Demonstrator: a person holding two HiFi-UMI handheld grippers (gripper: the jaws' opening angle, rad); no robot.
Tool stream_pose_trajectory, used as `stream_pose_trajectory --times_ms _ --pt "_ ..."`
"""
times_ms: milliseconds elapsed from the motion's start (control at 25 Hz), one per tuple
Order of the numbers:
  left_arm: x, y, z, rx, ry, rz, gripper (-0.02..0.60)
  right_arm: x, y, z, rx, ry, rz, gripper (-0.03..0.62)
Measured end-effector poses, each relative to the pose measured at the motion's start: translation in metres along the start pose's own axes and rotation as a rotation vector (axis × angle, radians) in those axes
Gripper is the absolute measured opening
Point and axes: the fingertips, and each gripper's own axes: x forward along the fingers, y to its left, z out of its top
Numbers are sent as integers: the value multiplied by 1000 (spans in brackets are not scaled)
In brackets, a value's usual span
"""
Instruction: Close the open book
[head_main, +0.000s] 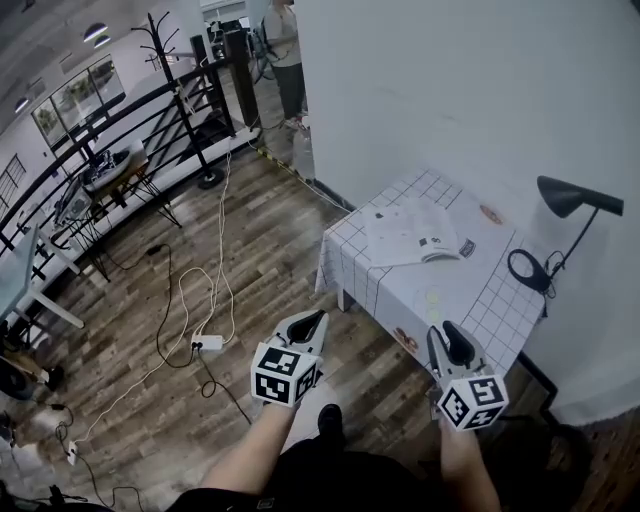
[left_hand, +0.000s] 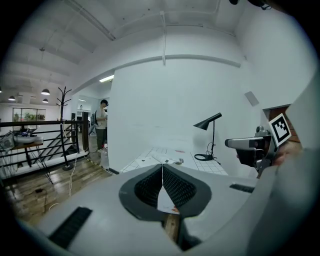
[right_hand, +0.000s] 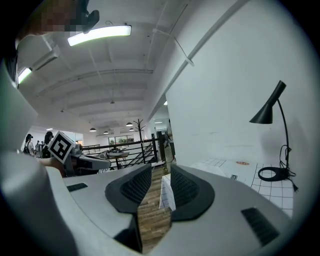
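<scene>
The open book (head_main: 411, 234) lies flat with its white pages up on the far-left part of a small table with a white checked cloth (head_main: 470, 292). Both grippers hang in the air on the near side of that table, well short of the book. My left gripper (head_main: 312, 322) is over the wooden floor to the left of the table, its jaws meeting at the tips, with nothing in them. My right gripper (head_main: 449, 334) hovers at the table's near edge, its jaws apart and empty. In the left gripper view the book (left_hand: 167, 160) shows just beyond my left gripper (left_hand: 162, 167).
A black desk lamp (head_main: 572, 198) stands at the table's right, its round base (head_main: 527, 269) on the cloth. A white wall runs behind the table. Cables and a power strip (head_main: 207, 343) lie on the floor at left, with a black railing (head_main: 120, 115) beyond. A person (head_main: 285, 50) stands far back.
</scene>
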Motion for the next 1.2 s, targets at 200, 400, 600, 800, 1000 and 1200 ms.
stream_pose_trajectory --times_ms 200,400,600,800,1000,1200 --pt "27 55 1 -25 21 -3 12 54 4 -7 18 57 -6 117" --pt "51 99 4 -27 33 -10 12 98 6 -10 28 79 -18 117" --pt "77 110 2 -31 61 -35 12 125 0 -21 53 119 -14 117" --pt "122 106 1 -37 95 -56 12 148 -41 -28 81 136 -36 117" --pt "198 89 10 -27 124 -52 12 177 -123 -37 115 159 -47 117" --pt "278 61 28 12 149 -81 12 209 -192 -49 100 202 -35 117"
